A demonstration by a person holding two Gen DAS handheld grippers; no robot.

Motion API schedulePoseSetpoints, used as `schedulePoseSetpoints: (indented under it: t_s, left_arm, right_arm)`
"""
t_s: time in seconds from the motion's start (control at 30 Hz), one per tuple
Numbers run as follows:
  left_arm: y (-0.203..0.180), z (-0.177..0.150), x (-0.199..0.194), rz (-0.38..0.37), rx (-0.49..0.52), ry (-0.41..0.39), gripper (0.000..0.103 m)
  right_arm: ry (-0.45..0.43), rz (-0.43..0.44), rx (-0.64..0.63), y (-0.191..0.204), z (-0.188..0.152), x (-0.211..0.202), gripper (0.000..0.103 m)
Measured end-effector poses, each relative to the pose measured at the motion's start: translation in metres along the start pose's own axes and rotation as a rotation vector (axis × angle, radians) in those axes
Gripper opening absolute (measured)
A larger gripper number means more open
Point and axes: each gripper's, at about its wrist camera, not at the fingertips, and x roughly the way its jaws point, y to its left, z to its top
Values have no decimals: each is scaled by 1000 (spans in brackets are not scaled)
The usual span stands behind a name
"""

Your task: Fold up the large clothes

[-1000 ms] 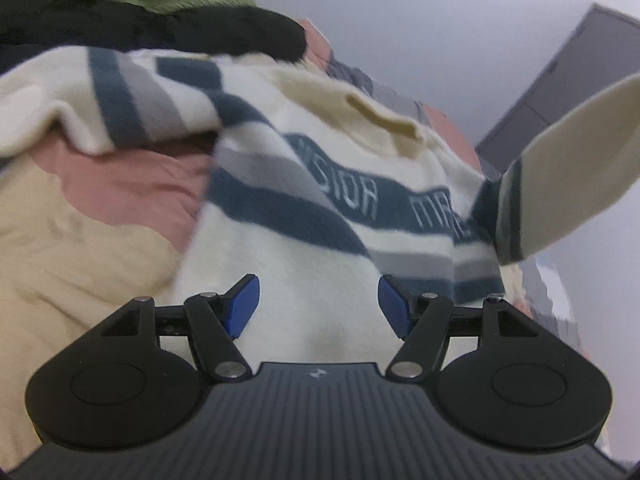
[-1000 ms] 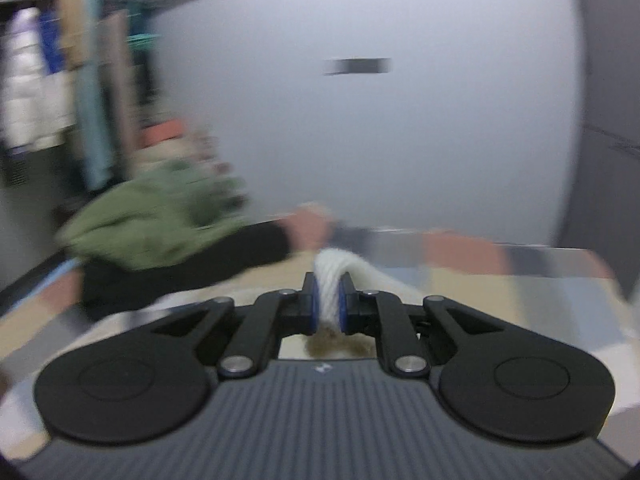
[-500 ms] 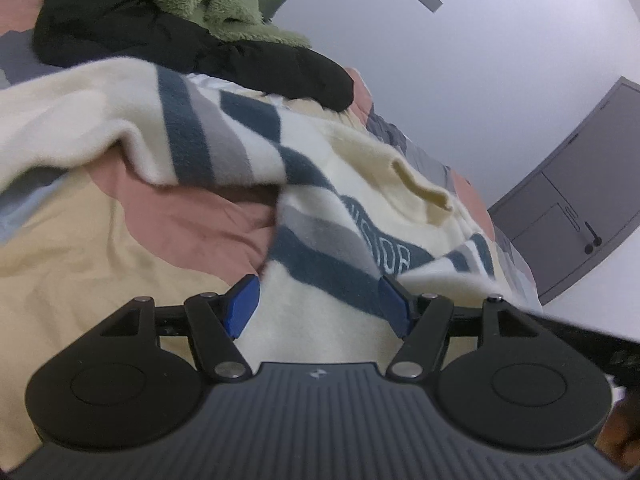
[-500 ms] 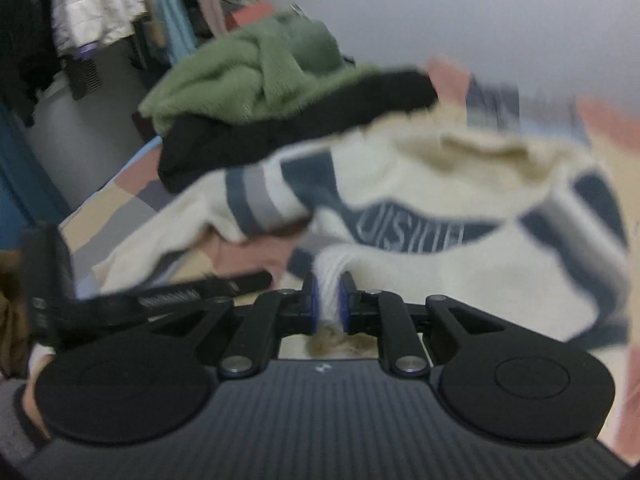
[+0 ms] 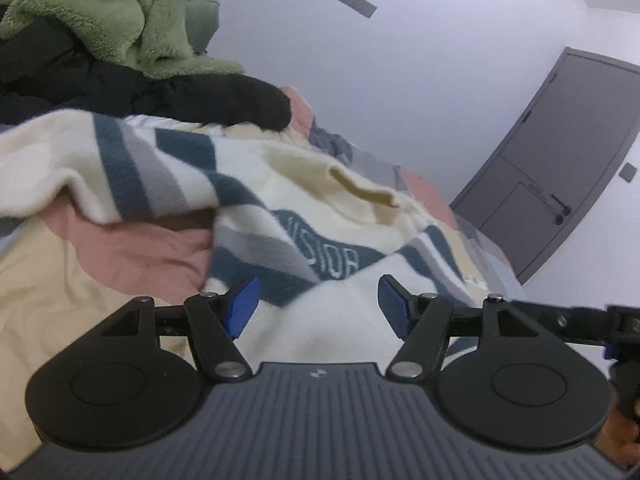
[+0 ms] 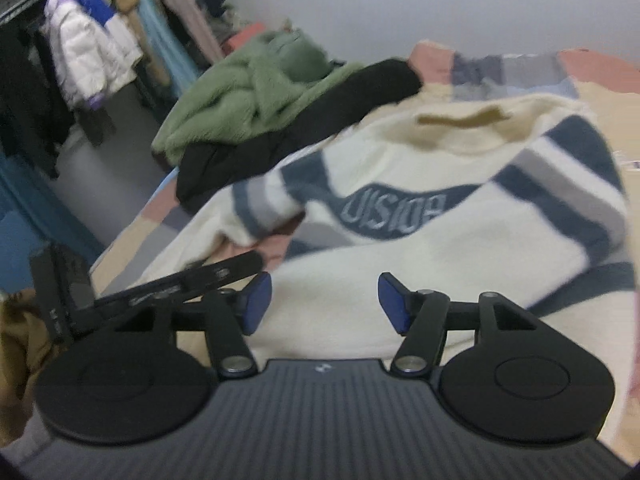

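A cream sweater (image 5: 304,184) with dark blue and grey stripes and lettering lies spread on the bed; it also shows in the right wrist view (image 6: 440,248). Its right sleeve side is folded over the body. My left gripper (image 5: 318,306) is open and empty just above the sweater's lower body. My right gripper (image 6: 324,304) is open and empty over the cream lower part. The left gripper's arm (image 6: 160,284) shows at the left of the right wrist view.
A green fleece (image 5: 108,20) on a black garment (image 5: 180,96) is piled at the bed's far left; both show in the right wrist view (image 6: 256,88). The patchwork bedcover (image 5: 132,248) lies beneath. A grey door (image 5: 560,160) and a clothes rack (image 6: 88,48) stand beyond.
My right gripper has let go of the cream sleeve it carried across the sweater and now stands open. The sleeve side lies folded over the body. The left gripper stayed open.
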Motion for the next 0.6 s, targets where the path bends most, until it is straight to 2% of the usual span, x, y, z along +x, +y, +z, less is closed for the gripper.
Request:
schedulePoseSetpoints:
  t_s: [0.07, 0.17, 0.37, 0.53, 0.6]
  left_arm:
    - [-3, -1, -3, 0, 8, -6, 71]
    - [-6, -4, -4, -12, 31, 1, 71]
    - [-21, -24, 22, -8, 106, 116, 70]
    - [-35, -37, 45, 16, 193, 170, 70]
    - [-35, -43, 58, 43, 208, 203, 70]
  right_arm:
    - [-30, -10, 19, -14, 1, -6, 61]
    - [-49, -69, 53, -37, 2, -2, 61]
    - [-69, -180, 86, -82, -6, 28, 61]
    - [-61, -225, 46, -96, -13, 60, 44]
    - [-57, -243, 0, -96, -17, 72, 43]
